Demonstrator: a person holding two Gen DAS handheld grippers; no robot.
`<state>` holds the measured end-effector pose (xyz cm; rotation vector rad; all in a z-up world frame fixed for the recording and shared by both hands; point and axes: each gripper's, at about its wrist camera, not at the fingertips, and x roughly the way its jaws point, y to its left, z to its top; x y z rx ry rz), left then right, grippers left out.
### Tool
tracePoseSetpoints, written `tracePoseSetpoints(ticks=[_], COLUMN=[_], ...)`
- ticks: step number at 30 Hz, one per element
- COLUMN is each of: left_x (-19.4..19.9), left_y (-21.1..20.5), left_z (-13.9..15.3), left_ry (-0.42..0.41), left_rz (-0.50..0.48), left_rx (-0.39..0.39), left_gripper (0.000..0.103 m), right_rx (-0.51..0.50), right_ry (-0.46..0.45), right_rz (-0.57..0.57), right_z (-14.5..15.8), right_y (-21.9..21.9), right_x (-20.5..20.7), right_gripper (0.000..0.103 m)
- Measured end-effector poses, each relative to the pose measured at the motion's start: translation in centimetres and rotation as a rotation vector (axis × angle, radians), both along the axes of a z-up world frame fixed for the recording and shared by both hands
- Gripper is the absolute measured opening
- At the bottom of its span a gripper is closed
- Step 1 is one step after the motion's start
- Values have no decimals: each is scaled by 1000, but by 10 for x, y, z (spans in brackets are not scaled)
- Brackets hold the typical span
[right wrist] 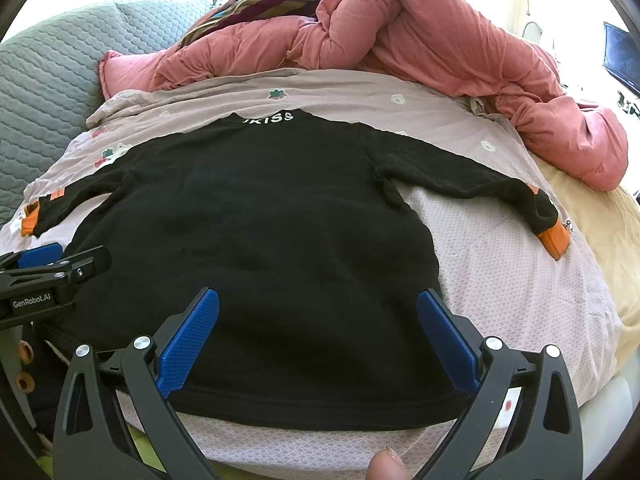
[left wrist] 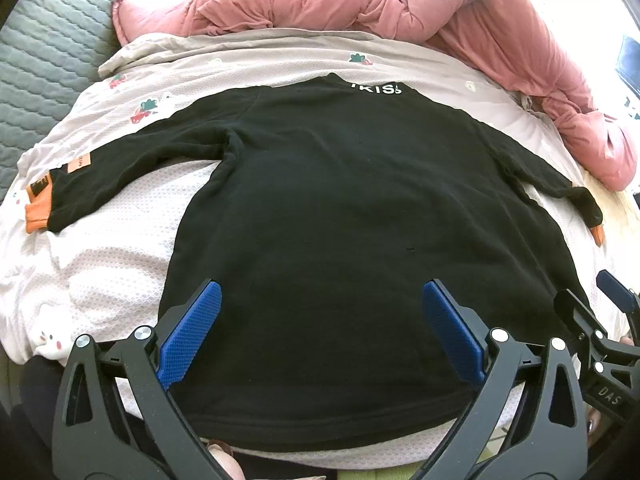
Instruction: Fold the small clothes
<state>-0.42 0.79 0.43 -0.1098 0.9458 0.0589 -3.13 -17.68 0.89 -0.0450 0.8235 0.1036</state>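
A small black sweater (left wrist: 320, 208) (right wrist: 256, 216) with orange cuffs lies flat and spread on a pale pink bed sheet (left wrist: 104, 248) (right wrist: 500, 264), its collar with white letters at the far side and its hem nearest me. Both sleeves stretch out sideways. My left gripper (left wrist: 322, 304) hovers open over the hem's left half, blue pads wide apart, holding nothing. Over the hem's right half my right gripper (right wrist: 318, 312) also stands open and holds nothing. Each gripper shows at the edge of the other's view: the right gripper (left wrist: 600, 308), the left gripper (right wrist: 56, 260).
A bunched pink quilt (left wrist: 440, 8) (right wrist: 440, 32) lies along the far side of the bed. A grey quilted headboard or cushion (left wrist: 44, 48) (right wrist: 48, 80) stands at the left. A striped cloth (right wrist: 272, 0) sits behind the quilt. A fingertip (right wrist: 386, 466) shows at the bottom edge.
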Motion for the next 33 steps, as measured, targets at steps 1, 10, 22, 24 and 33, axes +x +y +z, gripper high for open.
tracePoseSetpoints(ticks=[1, 10, 22, 24, 33], left_x=[0, -1, 1, 1, 1], left_y=[0, 3, 6, 5, 5], left_z=[0, 0, -1, -1, -3], left_ry=[0, 1, 5, 5, 6], left_rz=[0, 1, 7, 8, 12], left_rx=[0, -2, 5, 6, 10], left_gripper=[95, 95, 95, 95, 95], right_rx=[0, 1, 2, 3, 9], right_ry=[0, 1, 0, 0, 0], right_rz=[1, 2, 4, 6, 4], right_z=[0, -1, -2, -2, -2], right_y=[0, -1, 0, 0, 2], right_x=[0, 1, 3, 3, 5], right_gripper=[99, 99, 99, 99, 99])
